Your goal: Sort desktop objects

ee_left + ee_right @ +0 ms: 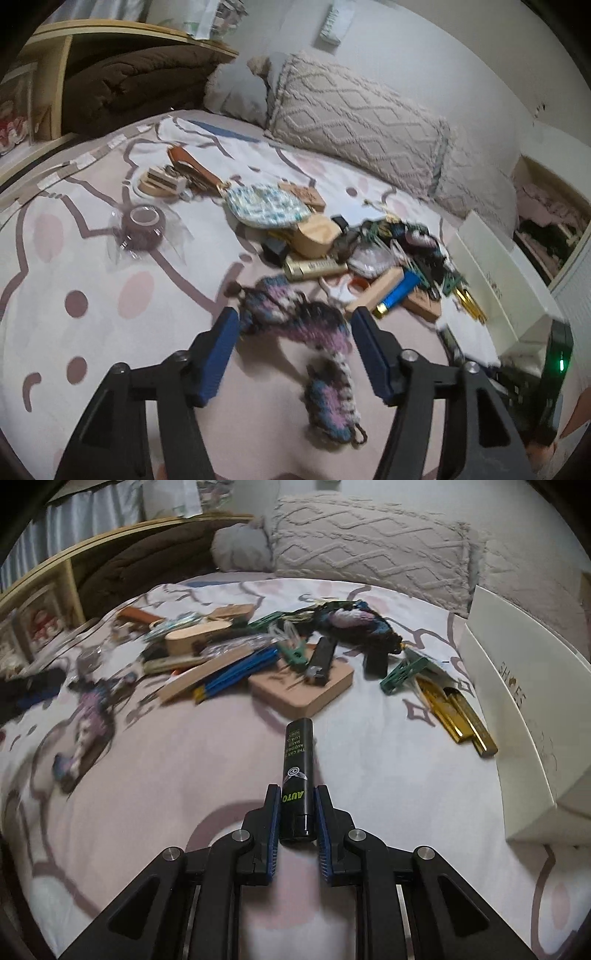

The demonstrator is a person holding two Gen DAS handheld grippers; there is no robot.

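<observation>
My left gripper (295, 317) stands open low over the bedspread. A knitted purple, blue and black strip (321, 336) lies between its blue pads, loose on the cloth. My right gripper (297, 792) is shut on a black lighter (297, 764) with "AUTO" printed on it; the lighter sticks out forward past the fingertips. A pile of small objects (332, 251) lies beyond the left gripper; it holds a blue lighter (400, 291), a gold tube and wooden blocks. The right wrist view shows the same pile (229, 653) and the knitted strip (86, 716) at far left, blurred.
A white shoe box (517, 709) stands open at the right, with gold lighters (461, 716) beside it. A wooden board (303, 690) lies ahead of the held lighter. A roll of tape in clear wrap (142, 229) sits at left. Pillows (354, 122) line the far edge.
</observation>
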